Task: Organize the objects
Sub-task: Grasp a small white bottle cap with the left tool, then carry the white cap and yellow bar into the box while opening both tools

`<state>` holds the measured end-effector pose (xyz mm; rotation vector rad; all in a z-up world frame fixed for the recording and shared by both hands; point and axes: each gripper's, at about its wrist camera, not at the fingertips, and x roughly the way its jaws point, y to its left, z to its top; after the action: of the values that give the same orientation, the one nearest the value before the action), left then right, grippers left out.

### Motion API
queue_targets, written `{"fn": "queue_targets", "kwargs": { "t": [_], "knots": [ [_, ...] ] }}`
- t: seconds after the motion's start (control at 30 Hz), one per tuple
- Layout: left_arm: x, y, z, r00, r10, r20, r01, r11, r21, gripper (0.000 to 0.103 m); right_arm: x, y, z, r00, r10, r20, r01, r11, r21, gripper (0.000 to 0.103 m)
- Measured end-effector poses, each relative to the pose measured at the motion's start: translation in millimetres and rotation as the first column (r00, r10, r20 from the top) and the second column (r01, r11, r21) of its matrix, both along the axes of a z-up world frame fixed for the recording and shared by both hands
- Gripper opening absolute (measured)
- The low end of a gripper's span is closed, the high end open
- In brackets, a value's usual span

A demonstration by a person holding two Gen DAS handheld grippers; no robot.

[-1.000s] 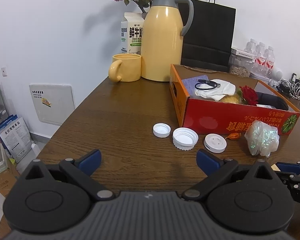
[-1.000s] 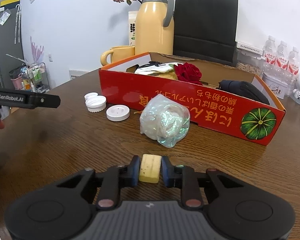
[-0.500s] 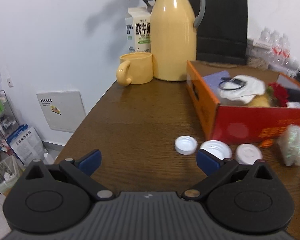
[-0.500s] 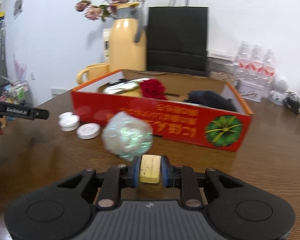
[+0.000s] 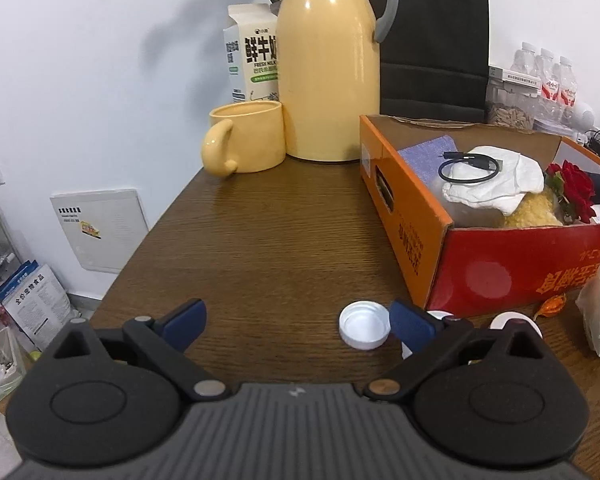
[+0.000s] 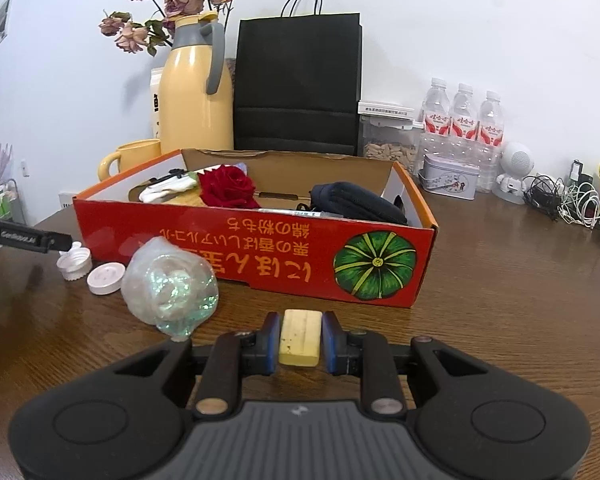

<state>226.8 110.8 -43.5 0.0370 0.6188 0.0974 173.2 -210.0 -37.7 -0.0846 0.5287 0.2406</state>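
My right gripper [image 6: 300, 336] is shut on a pale yellow block [image 6: 300, 336], held just above the table in front of the red cardboard box [image 6: 340, 256]. A crumpled iridescent plastic bag [image 6: 170, 286] lies left of it. My left gripper [image 5: 296, 322] is open and empty; a small white cap [image 5: 364, 325] lies between its fingertips, nearer the right one. Two more white caps [image 6: 106, 278] lie by the box's left corner. The box [image 5: 416, 236] holds a red rose [image 6: 228, 188], white cloth, a black cable and a dark pouch.
A yellow thermos [image 5: 328, 60], yellow mug [image 5: 244, 138] and milk carton [image 5: 254, 52] stand behind the box, with a black paper bag [image 6: 298, 84]. Water bottles [image 6: 464, 120], a tin and cables sit at the back right. The table edge drops off at left.
My left gripper has moved right and forward, bringing the small white cap between its fingers. My right gripper has shifted right along the box front, still holding the yellow block.
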Motion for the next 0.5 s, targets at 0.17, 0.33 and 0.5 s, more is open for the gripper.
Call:
{"fn": "queue_targets", "kwargs": {
  "t": [0.17, 0.33, 0.5],
  "knots": [
    [5.6, -2.2, -2.5, 1.0, -0.013, -0.006, 0.013, 1.0, -0.01, 0.099, -1.1, -0.2, -0.2, 1.0, 0.003, 0.002, -0.003, 1.0, 0.006, 0.021],
    [8.3, -3.1, -5.4, 0.999, -0.042, -0.031, 0.041, 0.999, -0.036, 0.077, -1.1, -0.1, -0.2, 1.0, 0.007, 0.0, -0.007, 1.0, 0.01, 0.021],
    [5.1, -5.4, -5.6, 0.997, -0.077, -0.024, 0.076, 0.996, -0.05, 0.041, -1.2, -0.3, -0.3, 1.0, 0.007, 0.0, -0.007, 1.0, 0.012, 0.021]
  ]
}}
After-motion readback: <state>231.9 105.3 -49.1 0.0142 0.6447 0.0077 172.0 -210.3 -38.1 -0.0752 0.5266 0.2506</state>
